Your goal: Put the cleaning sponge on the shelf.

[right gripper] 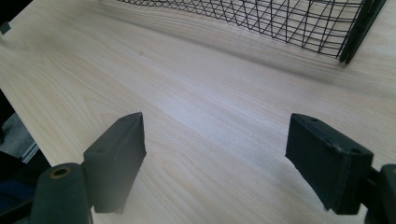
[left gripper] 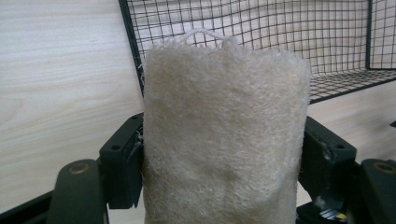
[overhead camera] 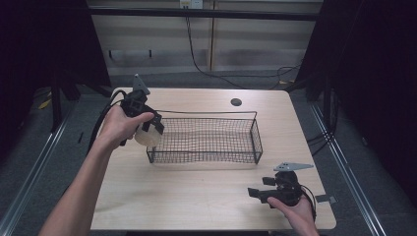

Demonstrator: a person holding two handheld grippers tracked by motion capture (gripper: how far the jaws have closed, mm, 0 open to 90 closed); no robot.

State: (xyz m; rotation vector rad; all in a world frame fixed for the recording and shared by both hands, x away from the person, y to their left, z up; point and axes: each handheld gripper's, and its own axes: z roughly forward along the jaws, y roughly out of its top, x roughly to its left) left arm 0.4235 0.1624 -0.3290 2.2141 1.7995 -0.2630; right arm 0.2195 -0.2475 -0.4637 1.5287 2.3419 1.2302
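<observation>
The left gripper [overhead camera: 150, 129] clamped a pale sponge [left gripper: 224, 140], perhaps loofah, at the wire basket's [overhead camera: 256, 132] left end; the right gripper [right gripper: 224, 158] stood wide, empty.

Bare forearms, no sleeves in the high view. Black left gripper [overhead camera: 153, 126] with grey three-cornered plate on top and a thick black cable trailing behind. Black right gripper [overhead camera: 253, 192], grey plate too. Blocky black jaws, small round holes, perhaps screw recesses; brass-coloured rings at the pivots.
</observation>
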